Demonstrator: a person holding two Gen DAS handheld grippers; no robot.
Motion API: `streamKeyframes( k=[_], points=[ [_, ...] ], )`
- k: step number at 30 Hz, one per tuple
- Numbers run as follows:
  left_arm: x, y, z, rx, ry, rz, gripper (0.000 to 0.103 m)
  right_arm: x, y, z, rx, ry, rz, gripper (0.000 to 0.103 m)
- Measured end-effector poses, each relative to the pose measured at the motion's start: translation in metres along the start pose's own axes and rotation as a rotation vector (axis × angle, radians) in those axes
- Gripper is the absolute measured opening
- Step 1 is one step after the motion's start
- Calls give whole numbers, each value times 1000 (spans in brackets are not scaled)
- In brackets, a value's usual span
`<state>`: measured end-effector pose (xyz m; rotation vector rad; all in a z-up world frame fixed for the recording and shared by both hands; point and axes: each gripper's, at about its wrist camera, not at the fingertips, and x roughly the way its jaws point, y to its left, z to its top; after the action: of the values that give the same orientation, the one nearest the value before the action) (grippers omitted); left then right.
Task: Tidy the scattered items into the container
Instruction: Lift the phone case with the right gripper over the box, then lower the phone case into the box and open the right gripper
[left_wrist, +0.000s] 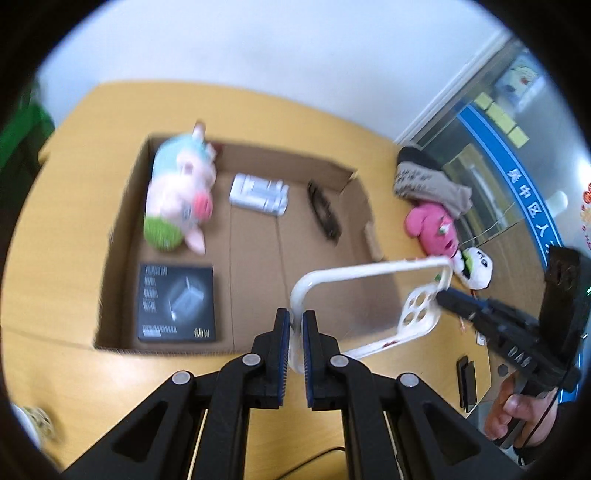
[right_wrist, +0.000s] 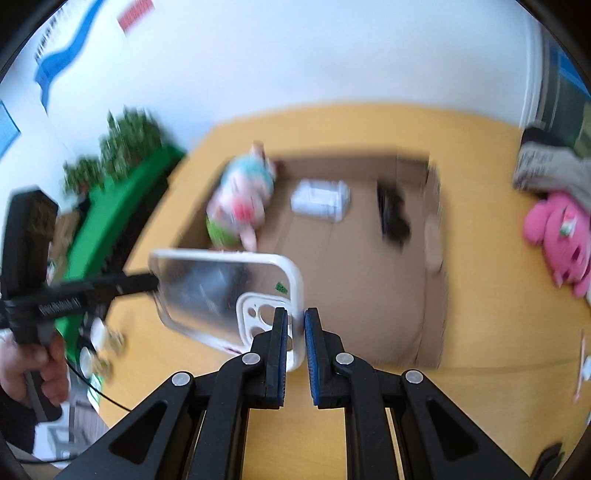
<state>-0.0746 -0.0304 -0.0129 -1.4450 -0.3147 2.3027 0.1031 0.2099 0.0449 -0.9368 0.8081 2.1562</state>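
A clear phone case (left_wrist: 369, 306) with a white rim is held in the air over the near right part of the open cardboard box (left_wrist: 122, 206). My left gripper (left_wrist: 296, 332) is shut on one short end of the case. My right gripper (right_wrist: 295, 332) is shut on the camera-hole end (right_wrist: 295, 291); it shows from the side in the left wrist view (left_wrist: 443, 297). The box (right_wrist: 432, 221) holds a plush pig (left_wrist: 177, 199), a black carton (left_wrist: 175, 301), a white pack (left_wrist: 258, 194) and a dark object (left_wrist: 325, 214).
On the yellow table (left_wrist: 74, 387), right of the box, lie a pink plush (left_wrist: 432, 229), a small white plush (left_wrist: 476, 267) and a grey cloth (left_wrist: 428, 181). A dark phone-like item (left_wrist: 467, 380) lies near the table's right edge. Green plants (right_wrist: 122, 155) stand at the left.
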Motion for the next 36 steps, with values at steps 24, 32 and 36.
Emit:
streamKeyframes(
  k=[24, 32, 36],
  points=[
    [83, 31, 94, -18, -5, -13, 6, 65, -34, 74, 75, 29, -29, 10],
    [190, 69, 82, -65, 152, 18, 6, 164, -77, 58, 157, 155, -65, 10],
    [225, 84, 76, -84, 200, 24, 6, 211, -92, 46, 170, 250, -90, 10]
  ],
)
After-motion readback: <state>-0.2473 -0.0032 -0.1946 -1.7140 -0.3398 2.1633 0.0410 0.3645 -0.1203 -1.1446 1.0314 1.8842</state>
